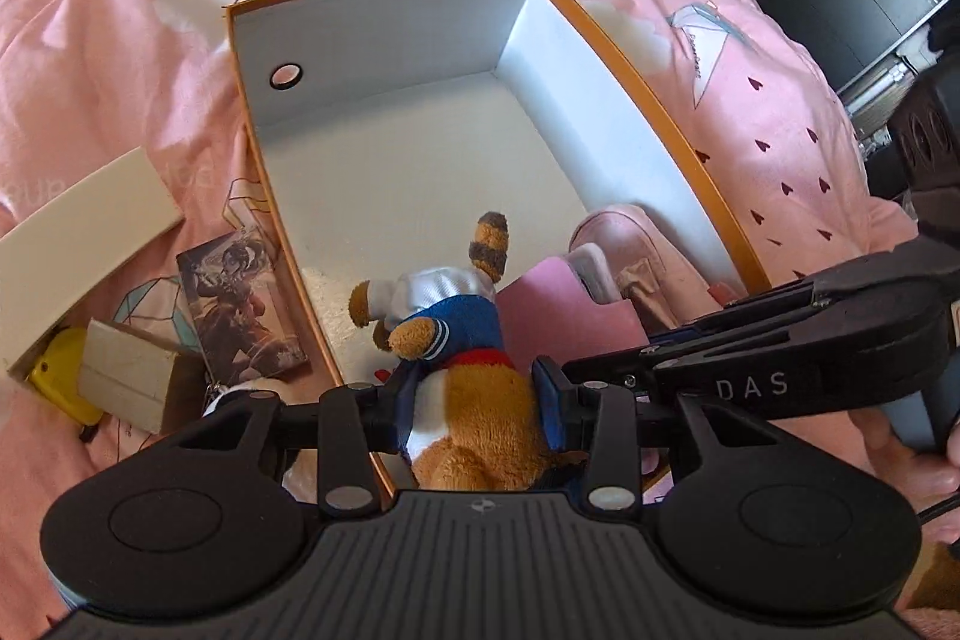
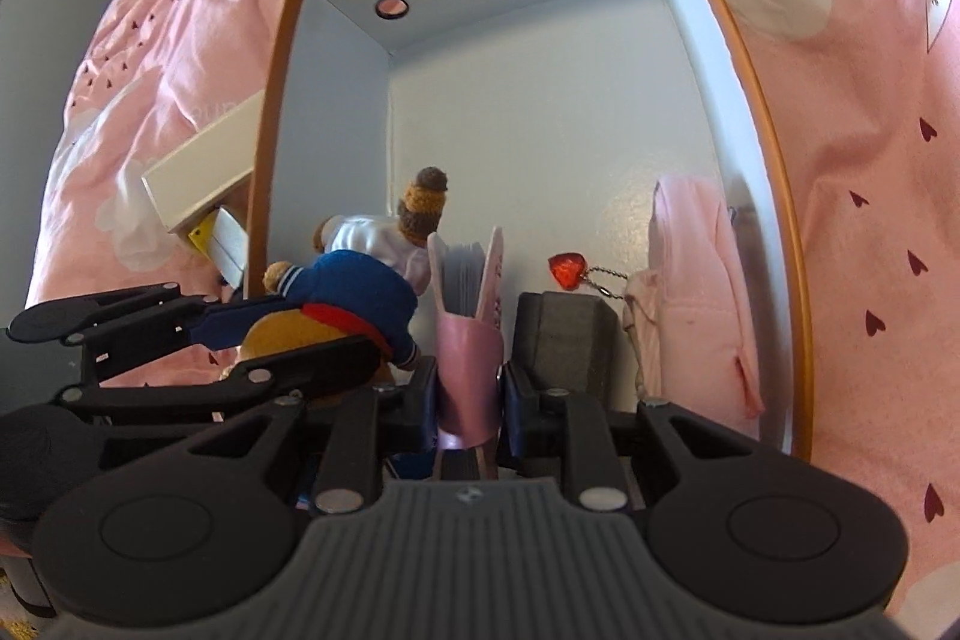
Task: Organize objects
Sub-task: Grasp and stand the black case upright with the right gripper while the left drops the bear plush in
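An open orange-rimmed box with white inside [image 1: 384, 160] lies on the pink bedding; it also shows in the right wrist view [image 2: 540, 100]. My left gripper [image 1: 480, 400] is shut on a brown plush toy in a blue and white jacket [image 1: 462, 334], held over the box's near end; the toy also shows in the right wrist view [image 2: 360, 292]. My right gripper [image 2: 468, 394] is shut on a pink notebook [image 2: 468, 340], upright inside the box beside the toy. The notebook also shows in the left wrist view [image 1: 558, 304].
A pink pouch [image 2: 702, 280] with a red heart charm [image 2: 567, 270] leans on the box's right wall. A dark grey block [image 2: 564, 334] stands by the notebook. Left of the box lie a picture card [image 1: 240, 304], a white lid [image 1: 78, 250], a small carton [image 1: 129, 376] and a yellow item [image 1: 57, 376].
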